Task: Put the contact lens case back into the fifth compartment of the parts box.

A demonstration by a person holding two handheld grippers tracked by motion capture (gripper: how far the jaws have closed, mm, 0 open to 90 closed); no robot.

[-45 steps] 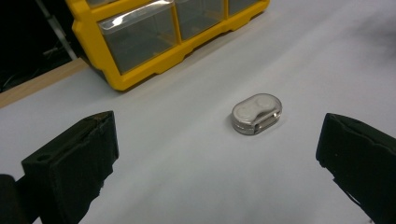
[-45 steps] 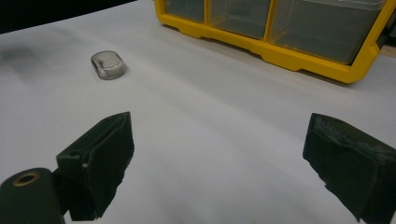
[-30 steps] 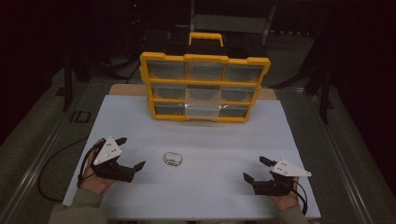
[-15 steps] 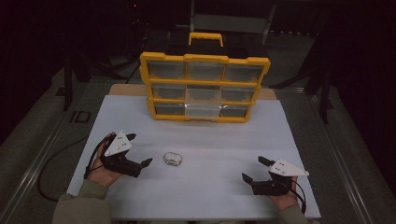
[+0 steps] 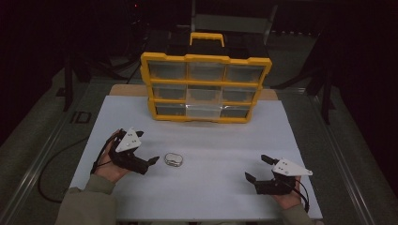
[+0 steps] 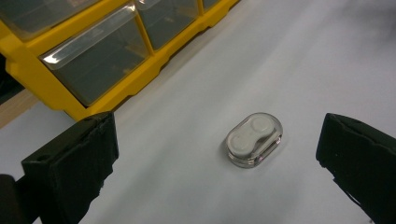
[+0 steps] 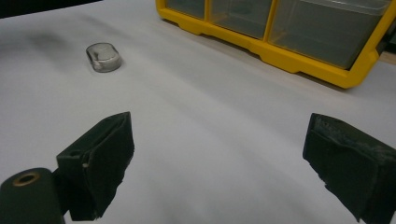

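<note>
Near the sheet's left front: the left gripper [image 5: 141, 152] is sitting on the white sheet [image 5: 206, 187] with its jaws spread wide, gripping nothing.
Case: a small clear case [image 5: 173, 160] with a white two-lobed insert is lying flat on the sheet just beside the left gripper's tips, not touching them; in the left gripper view the small clear case [image 6: 253, 139] is lying between the two black jaws but farther out than their tips.
Right side: the right gripper [image 5: 261, 169] is resting near the sheet's front right corner, jaws spread wide and holding nothing, well apart from the case.
Open room: bare sheet is lying all round the case, and a broad bare stretch is separating it from the right gripper and from the yellow organizer [image 5: 206, 86].
Edges: the organizer is standing at the sheet's far edge, its clear drawers facing the person; both hands are sitting close to the sheet's near edge.
Cut off: the person's forearms are running out of the high view at the bottom; the organizer [image 6: 88, 60] is being cropped in the left gripper view, and the organizer [image 7: 299, 32] likewise in the right gripper view.
Hard to make out: the drawers' contents are too dim to tell, and the surroundings beyond the table are sitting in darkness.
</note>
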